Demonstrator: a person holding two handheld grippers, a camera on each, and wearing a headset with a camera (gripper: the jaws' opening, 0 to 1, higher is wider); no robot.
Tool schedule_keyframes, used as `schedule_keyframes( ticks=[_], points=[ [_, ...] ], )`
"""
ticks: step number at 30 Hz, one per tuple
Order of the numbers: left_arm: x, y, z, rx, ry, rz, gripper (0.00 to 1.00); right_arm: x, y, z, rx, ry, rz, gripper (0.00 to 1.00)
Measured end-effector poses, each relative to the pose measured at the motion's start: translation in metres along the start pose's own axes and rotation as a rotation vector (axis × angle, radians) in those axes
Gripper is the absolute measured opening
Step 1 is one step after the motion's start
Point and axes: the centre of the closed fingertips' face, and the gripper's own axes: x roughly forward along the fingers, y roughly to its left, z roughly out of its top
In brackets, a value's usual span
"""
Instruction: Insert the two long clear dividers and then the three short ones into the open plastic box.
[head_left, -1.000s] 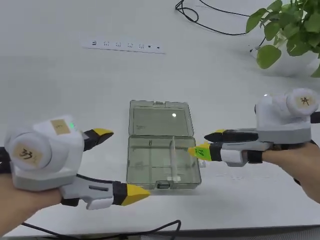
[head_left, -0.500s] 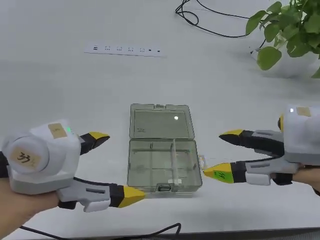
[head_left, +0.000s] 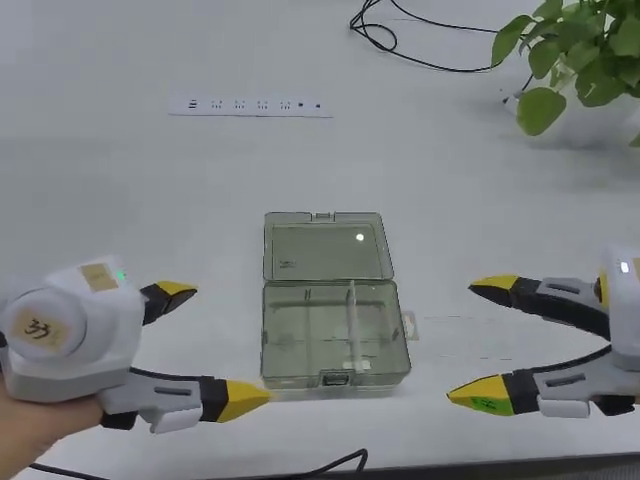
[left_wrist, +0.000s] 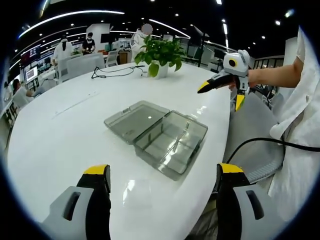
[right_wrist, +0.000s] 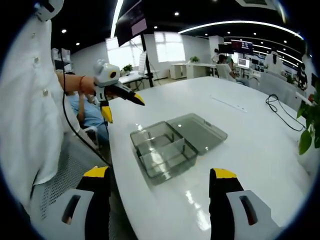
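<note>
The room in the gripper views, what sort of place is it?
Probably an open-plan office or lab: long white tables, ceiling light strips, and people at desks farther back.

Smoky clear plastic box lies open, lid flat, dividers seemingly seated inside

A broad white table carries a power strip, a black cable and a leafy plant. Beyond lies an open office with a dark ceiling, curved light strips and bright windows.
</note>
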Motion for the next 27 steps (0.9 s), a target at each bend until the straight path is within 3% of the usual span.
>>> schedule_keyframes(
  ticks=[5, 11, 15, 17, 27],
  points=[
    [-0.002, 0.012, -0.018, -0.01, 0.063, 0.037, 0.87, -0.002, 0.001, -0.003, -0.017, -0.006, -0.007, 0.83],
    [-0.004, 0.026, -0.052, 0.017, 0.225, 0.089, 0.8, -0.007, 0.003, -0.003, -0.02, -0.023, -0.018, 0.82],
    [0.001, 0.029, -0.065, 0.002, 0.28, 0.103, 0.73, -0.009, 0.003, -0.003, -0.018, -0.029, -0.024, 0.81],
    [0.0, 0.032, -0.074, -0.005, 0.334, 0.117, 0.67, -0.009, 0.004, -0.004, -0.017, -0.033, -0.026, 0.8],
    [0.007, 0.042, -0.098, -0.034, 0.44, 0.145, 0.55, -0.012, 0.005, -0.004, -0.014, -0.046, -0.047, 0.79]
  ],
)
